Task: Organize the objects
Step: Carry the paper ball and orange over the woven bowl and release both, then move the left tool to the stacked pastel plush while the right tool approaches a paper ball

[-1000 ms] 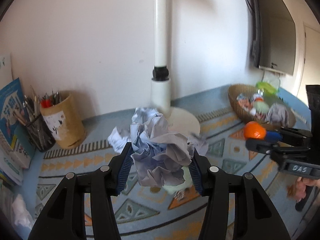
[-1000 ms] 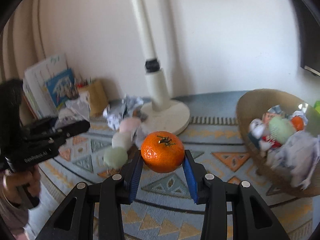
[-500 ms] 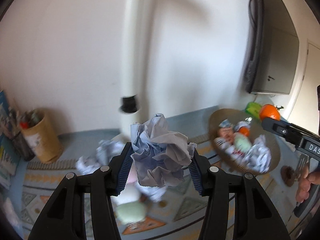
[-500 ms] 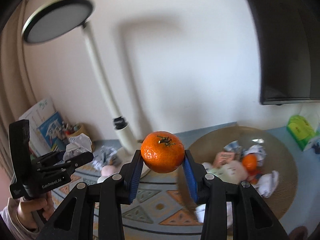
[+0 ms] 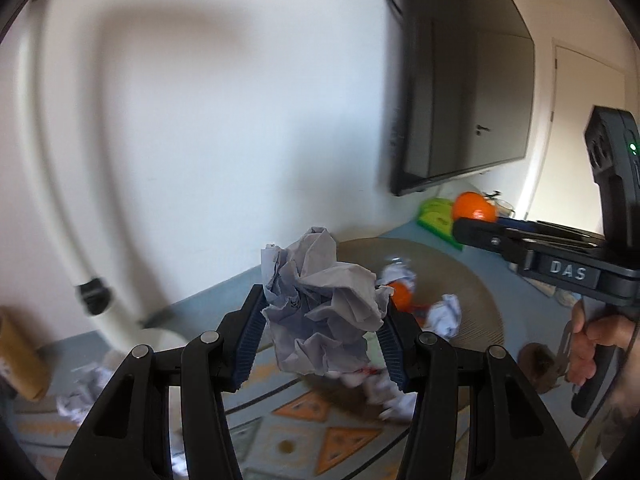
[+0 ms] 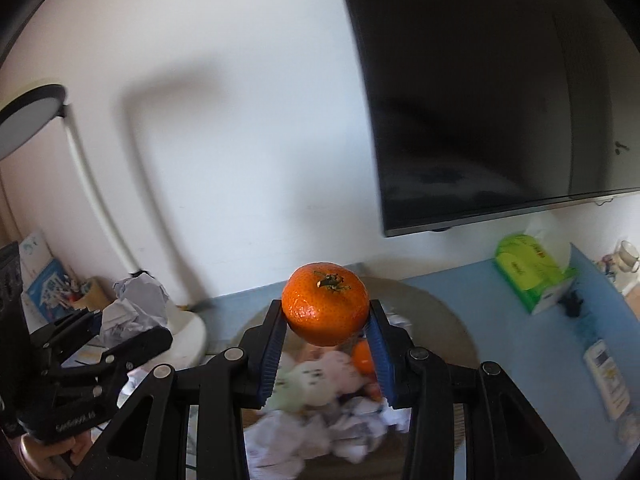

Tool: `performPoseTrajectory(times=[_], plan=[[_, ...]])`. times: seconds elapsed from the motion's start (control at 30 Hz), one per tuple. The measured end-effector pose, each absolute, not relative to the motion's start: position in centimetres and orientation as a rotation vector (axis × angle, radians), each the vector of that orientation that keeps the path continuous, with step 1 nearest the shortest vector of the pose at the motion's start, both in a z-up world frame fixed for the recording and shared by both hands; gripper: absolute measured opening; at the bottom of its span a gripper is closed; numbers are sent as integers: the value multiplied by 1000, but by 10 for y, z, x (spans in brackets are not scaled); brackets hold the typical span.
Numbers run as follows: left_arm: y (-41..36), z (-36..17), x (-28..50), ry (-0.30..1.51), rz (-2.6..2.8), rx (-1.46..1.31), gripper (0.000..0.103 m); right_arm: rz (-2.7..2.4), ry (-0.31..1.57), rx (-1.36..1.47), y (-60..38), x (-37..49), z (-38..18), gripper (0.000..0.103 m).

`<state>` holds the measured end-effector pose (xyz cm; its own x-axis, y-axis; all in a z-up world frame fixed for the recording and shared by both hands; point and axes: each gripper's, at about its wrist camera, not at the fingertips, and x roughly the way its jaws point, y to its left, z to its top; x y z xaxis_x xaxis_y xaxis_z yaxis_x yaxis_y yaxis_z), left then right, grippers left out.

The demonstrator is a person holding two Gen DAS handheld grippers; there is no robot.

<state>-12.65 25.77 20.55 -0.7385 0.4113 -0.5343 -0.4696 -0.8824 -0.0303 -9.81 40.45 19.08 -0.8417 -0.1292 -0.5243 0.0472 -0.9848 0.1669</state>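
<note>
Crumpled grey-white paper ball [image 5: 320, 304] clenched in the left claw [image 5: 320, 344], centre of the left wrist frame, above the woven basket [image 5: 476, 280]. Orange tangerine [image 6: 325, 309] gripped in the right claw [image 6: 325, 356], centre of the right wrist frame, over the same basket holding paper wads and 1 more orange. Green tissue box [image 6: 532, 276] on the blue tabletop [image 6: 520, 340], right of frame.
</note>
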Motion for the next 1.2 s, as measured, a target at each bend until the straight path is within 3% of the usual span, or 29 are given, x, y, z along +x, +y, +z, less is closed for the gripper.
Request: performPoseTrajectory(times=[0.2, 0.23, 0.27, 0.3, 0.33, 0.73, 1.07, 1.2], plan=[[292, 186, -142, 138, 2503, -794, 52, -2923, -222, 936, 422, -117, 178, 39], [294, 182, -144, 140, 2503, -801, 60, -2906, -237, 967, 424, -121, 174, 47], [298, 176, -148, 144, 2499, -820, 66, -2887, -256, 1010, 427, -126, 168, 78], [302, 170, -153, 148, 2486, -862, 97, -2874, -273, 1062, 429, -131, 162, 100], [306, 163, -158, 155, 2450, -932, 103, -2863, -284, 1125, 431, -136, 154, 103], [280, 148, -152, 228, 2482, -946, 102, -2879, -408, 1122, 439, -129, 127, 103], [222, 170, -138, 240, 2577, -903, 103, -2941, -350, 921, 392, -108, 173, 103], [174, 194, -135, 229, 2683, -873, 103, -2912, -247, 831, 350, -101, 202, 103]])
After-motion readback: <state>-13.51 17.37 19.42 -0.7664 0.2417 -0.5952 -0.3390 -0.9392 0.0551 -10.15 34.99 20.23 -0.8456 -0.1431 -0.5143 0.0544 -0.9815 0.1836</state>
